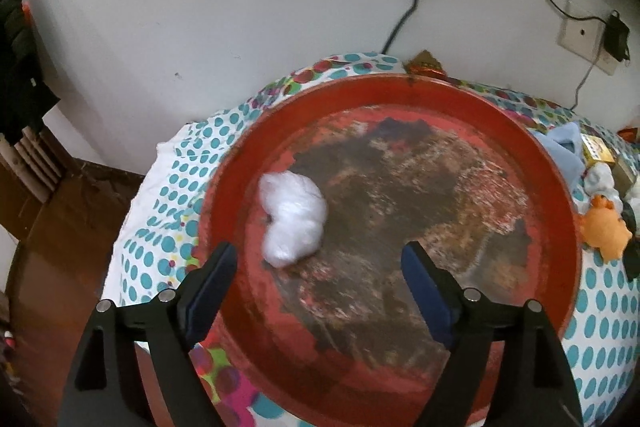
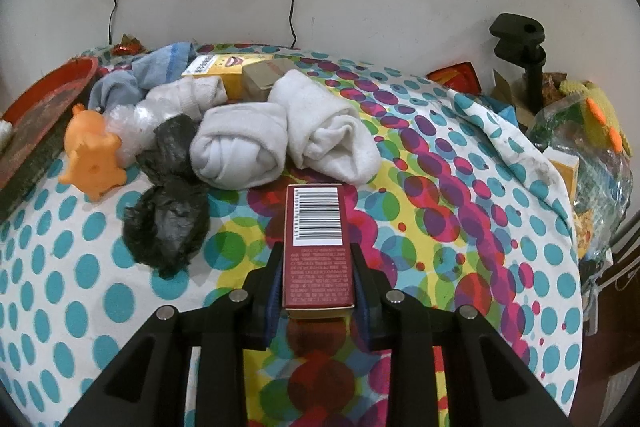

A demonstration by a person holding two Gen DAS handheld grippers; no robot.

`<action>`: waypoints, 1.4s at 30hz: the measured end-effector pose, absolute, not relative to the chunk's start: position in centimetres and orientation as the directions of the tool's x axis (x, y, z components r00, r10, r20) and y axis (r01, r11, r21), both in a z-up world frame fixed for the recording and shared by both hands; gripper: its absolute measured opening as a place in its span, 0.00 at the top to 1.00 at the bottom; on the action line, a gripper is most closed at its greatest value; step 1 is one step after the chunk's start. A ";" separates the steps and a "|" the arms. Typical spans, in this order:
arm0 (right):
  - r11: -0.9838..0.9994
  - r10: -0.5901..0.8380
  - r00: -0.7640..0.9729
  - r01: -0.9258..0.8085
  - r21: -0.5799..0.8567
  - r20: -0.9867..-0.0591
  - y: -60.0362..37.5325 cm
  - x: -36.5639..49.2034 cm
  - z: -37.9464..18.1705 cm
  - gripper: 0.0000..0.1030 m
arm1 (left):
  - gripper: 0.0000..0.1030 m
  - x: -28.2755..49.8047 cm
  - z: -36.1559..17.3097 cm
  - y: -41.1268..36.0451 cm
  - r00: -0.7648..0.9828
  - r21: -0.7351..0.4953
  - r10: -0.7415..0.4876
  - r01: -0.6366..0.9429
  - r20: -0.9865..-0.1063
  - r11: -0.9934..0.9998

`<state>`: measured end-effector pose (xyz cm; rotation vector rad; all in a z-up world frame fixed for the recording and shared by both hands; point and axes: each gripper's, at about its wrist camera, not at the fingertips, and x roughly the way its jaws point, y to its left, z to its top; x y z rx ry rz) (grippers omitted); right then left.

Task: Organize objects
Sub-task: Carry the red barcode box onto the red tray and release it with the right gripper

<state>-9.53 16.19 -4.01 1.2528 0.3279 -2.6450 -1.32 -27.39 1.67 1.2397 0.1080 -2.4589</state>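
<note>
Nearest to you, your right gripper (image 2: 316, 267) has its fingers closed narrow on the dark red box (image 2: 316, 247), barcode face up, held over the dotted cloth (image 2: 460, 227) that covers the bench. Your left gripper (image 1: 320, 267) stands with its fingers wide and nothing between them, poised over the near half of the red tray (image 1: 400, 91).

So the sorting looks barely begun: one white plastic bundle (image 1: 292, 219) lies in the tray, near its left wall and just ahead of your left fingers, and the box is in hand but not yet placed.

Farther out, the pile is untouched: the black plastic bag (image 2: 168, 219), the orange toy (image 2: 94, 163), two rolled white socks (image 2: 280, 143), a clear crinkled bag (image 2: 132, 123), a blue-grey cloth (image 2: 140, 79), a yellow carton (image 2: 224, 67) and a brown box (image 2: 264, 75) behind them.

For room, the tray floor is almost all bare, so you can set things down anywhere right of the bundle. Mind its raised rim when you come in low. The tray's near and left sides sit close to the bench edge, where the cloth falls away to the floor. On your right, the cloth between the box and the far clutter by the black clamp stand (image 2: 520, 55) is open. The wall stands just behind the pile.
</note>
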 end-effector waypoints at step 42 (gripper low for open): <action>-0.762 -0.344 -0.444 0.647 -0.030 -0.827 -17.1 -11.2 -2.1 0.71 | 0.12 1.6 0.1 -29.9 -0.545 0.094 -0.345 0.435 -0.764 -0.895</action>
